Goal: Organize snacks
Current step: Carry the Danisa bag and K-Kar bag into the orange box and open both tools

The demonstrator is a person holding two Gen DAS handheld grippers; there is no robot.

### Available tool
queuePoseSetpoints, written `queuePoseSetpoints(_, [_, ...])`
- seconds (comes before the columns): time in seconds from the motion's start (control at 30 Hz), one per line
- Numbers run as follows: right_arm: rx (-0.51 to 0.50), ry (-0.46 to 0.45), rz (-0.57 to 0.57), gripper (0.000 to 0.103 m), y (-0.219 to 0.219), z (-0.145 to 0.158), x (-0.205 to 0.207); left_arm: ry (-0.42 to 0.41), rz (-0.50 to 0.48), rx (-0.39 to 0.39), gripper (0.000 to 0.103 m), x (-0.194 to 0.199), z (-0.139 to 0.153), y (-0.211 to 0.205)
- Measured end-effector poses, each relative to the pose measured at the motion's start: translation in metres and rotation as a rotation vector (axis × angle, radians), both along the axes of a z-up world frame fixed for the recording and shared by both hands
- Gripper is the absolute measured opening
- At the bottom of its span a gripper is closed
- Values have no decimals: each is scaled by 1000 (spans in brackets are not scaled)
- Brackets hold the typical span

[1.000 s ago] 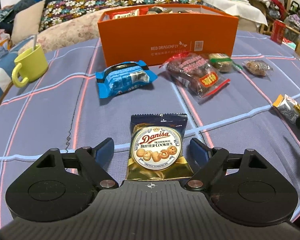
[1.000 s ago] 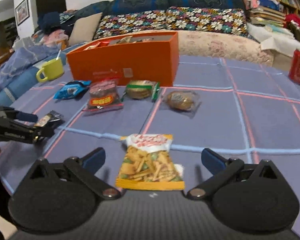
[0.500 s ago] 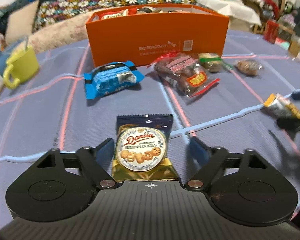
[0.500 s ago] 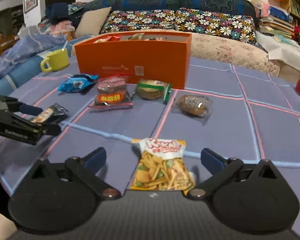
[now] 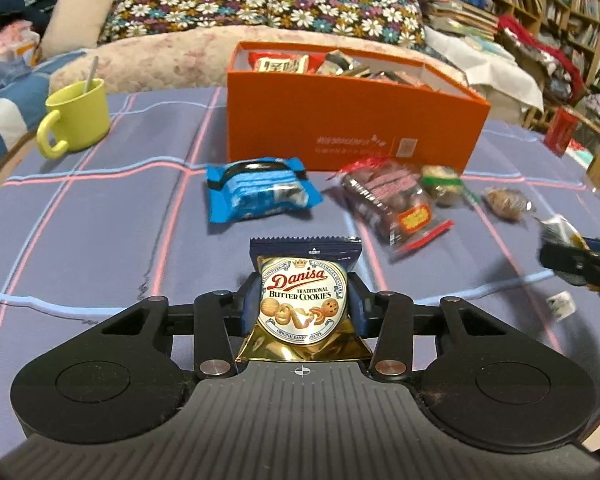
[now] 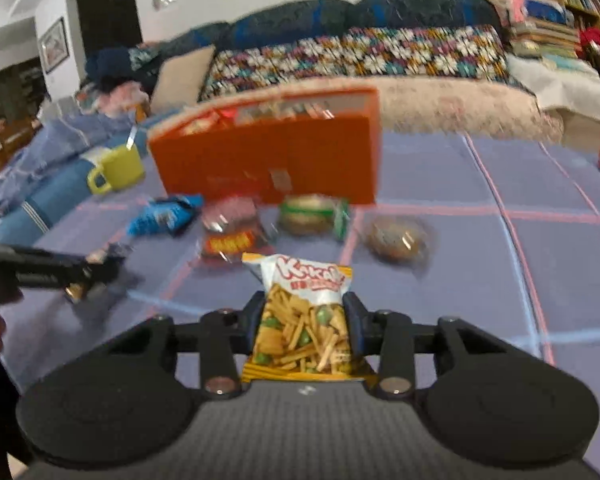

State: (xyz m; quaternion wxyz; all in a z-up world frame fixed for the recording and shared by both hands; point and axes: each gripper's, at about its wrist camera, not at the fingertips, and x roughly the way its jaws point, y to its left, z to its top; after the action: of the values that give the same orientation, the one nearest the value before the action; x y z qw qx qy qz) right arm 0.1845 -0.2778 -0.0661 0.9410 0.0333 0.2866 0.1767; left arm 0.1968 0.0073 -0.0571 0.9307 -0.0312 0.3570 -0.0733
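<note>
My left gripper is closing across the light, crinkly Danisa cookie packet and my right gripper pinches the soft, crushable Kokola snack bag, both near the tabletop's front edge.

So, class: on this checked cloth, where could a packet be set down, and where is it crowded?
Free: the cloth between the yellow mug and the blue packet, and the wide stretch right of the round cookie. Crowded: the row of packets in front of the orange box.
</note>
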Motion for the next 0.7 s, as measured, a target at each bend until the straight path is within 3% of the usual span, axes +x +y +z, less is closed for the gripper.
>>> queuePoseSetpoints(0.5, [66,-47,17,41,28,20,22,-32,-22,-23,7,1,15,-8])
queuePoseSetpoints(0.7, [85,-55,29,41,33,42,52,-37,-42,-94,7,41,47,3])
